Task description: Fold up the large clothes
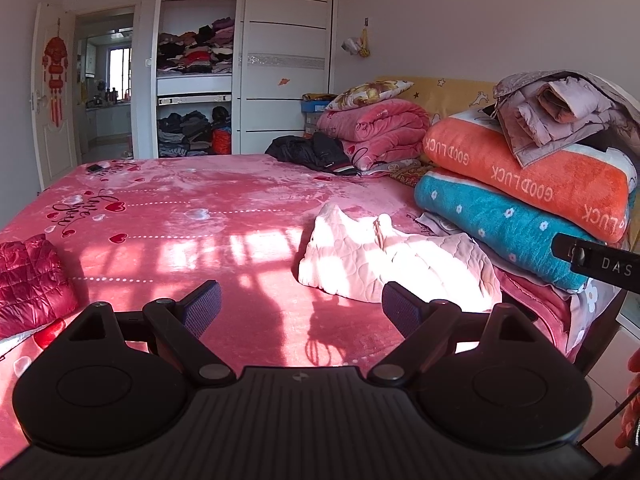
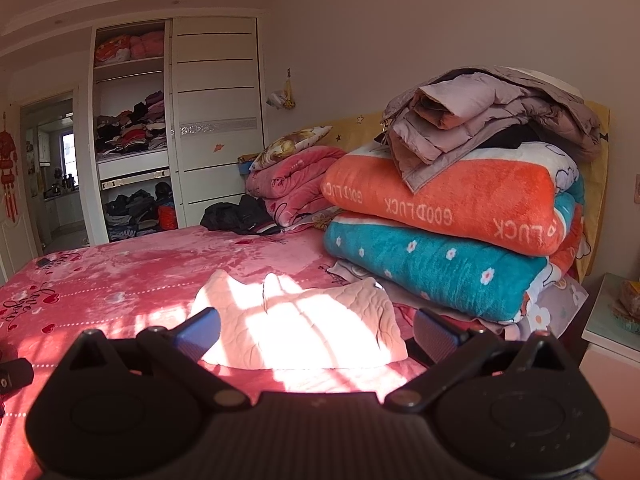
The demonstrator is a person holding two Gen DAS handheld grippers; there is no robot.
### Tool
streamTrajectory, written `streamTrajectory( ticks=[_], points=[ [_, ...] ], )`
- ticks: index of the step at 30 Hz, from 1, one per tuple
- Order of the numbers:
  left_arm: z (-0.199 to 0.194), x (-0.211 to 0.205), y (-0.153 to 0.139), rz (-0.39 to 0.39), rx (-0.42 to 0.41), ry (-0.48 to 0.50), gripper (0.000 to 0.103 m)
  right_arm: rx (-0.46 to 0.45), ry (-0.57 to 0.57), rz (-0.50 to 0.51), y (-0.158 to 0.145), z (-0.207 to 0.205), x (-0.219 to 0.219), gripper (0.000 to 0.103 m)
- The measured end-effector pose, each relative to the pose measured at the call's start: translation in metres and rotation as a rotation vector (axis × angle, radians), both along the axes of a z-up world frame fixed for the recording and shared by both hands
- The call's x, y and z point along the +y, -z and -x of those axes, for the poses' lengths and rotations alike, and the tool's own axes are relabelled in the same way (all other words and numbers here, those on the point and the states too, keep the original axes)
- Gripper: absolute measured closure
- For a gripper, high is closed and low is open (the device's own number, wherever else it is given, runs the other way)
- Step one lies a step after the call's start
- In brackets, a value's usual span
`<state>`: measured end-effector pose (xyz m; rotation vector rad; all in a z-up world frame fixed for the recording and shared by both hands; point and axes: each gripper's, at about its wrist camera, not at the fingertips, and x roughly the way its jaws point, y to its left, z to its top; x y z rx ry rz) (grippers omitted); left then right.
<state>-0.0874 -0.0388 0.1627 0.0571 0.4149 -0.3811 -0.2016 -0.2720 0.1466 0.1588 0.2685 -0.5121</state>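
A pale pink quilted garment lies crumpled in sunlight on the pink bed cover, close to the blanket stack. My left gripper is open above the cover, with the garment ahead and to its right. In the right wrist view the same garment lies straight ahead of my right gripper, which is open and holds nothing. A folded mauve padded jacket rests on top of the blanket stack. The right gripper's body shows at the right edge of the left wrist view.
Folded orange and teal blankets are stacked at the head of the bed. Behind them are pink quilts and a black garment. A red quilted jacket lies at the left. An open wardrobe stands beyond the bed, a nightstand at right.
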Motion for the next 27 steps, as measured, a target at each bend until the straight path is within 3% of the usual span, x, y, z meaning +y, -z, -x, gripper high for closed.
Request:
streamTrajectory(
  ticks=[27],
  points=[
    [-0.004, 0.003, 0.002, 0.008, 0.007, 0.043, 0.0, -0.016, 0.033, 0.0, 0.005, 0.003, -0.011, 0.001]
  ],
)
